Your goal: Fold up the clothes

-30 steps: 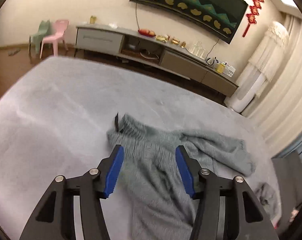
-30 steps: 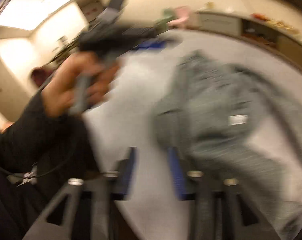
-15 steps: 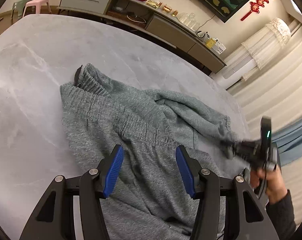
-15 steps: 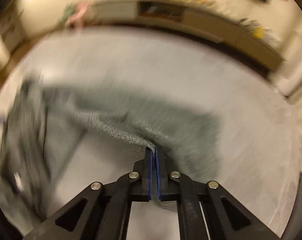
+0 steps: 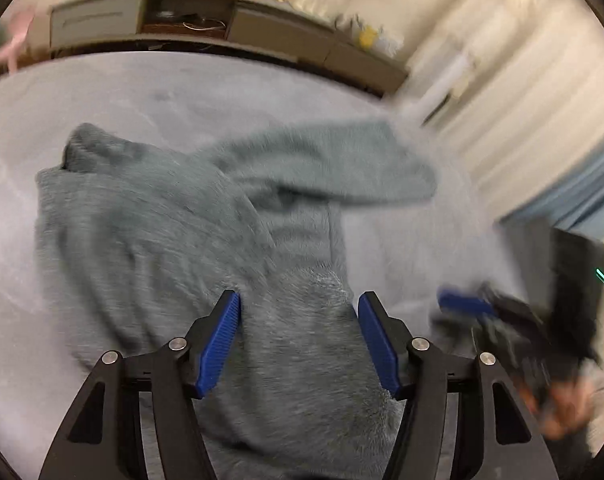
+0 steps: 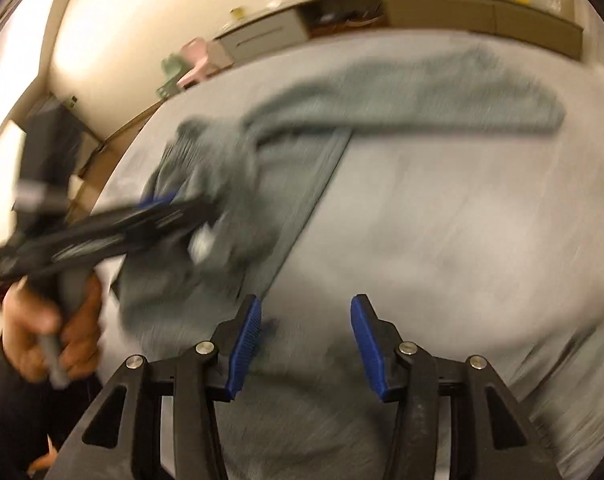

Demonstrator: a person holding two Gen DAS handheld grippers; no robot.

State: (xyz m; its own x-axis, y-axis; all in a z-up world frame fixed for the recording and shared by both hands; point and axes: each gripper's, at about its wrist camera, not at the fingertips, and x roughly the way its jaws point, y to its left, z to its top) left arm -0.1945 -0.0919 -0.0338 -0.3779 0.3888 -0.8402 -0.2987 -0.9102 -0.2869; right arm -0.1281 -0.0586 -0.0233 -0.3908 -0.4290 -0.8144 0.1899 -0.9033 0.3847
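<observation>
- Our left tongs [image 5: 297,334] stand apart, the blue pads straddling a ridge of the trousers [image 5: 149,232]. Nothing is pinched. The cloth passes between the pads, and we cannot tell whether it touches them.
- Our right tongs [image 6: 304,338] are apart too, with only bare table [image 6: 462,220] between and ahead of the pads. They hold nothing. The cloth edge lies just off the left pad.
- The trousers lie spread on the grey table. The bulk is ahead and left of the left tongs, and one leg [image 5: 322,168] runs out ahead and to the right. From the right tongs that same leg [image 6: 422,96] crosses far ahead, and the bunched part sits ahead and to the left.
- We judge the leg lies stretched out so that the garment is flat before any fold. A crumpled pile would not crease cleanly.
- The left tongs sit over the thick middle, likely to pin or grip there while the other side is worked. That is our reading, not something seen.
- Both views are smeared by motion, so fine contact is uncertain.
- In each view the other hand shows at the side, gripping its handle: the right tongs at the lower right of the left view, the left tongs at the left of the right view.
- Folding proper has not begun. The trousers show no neat fold.
</observation>
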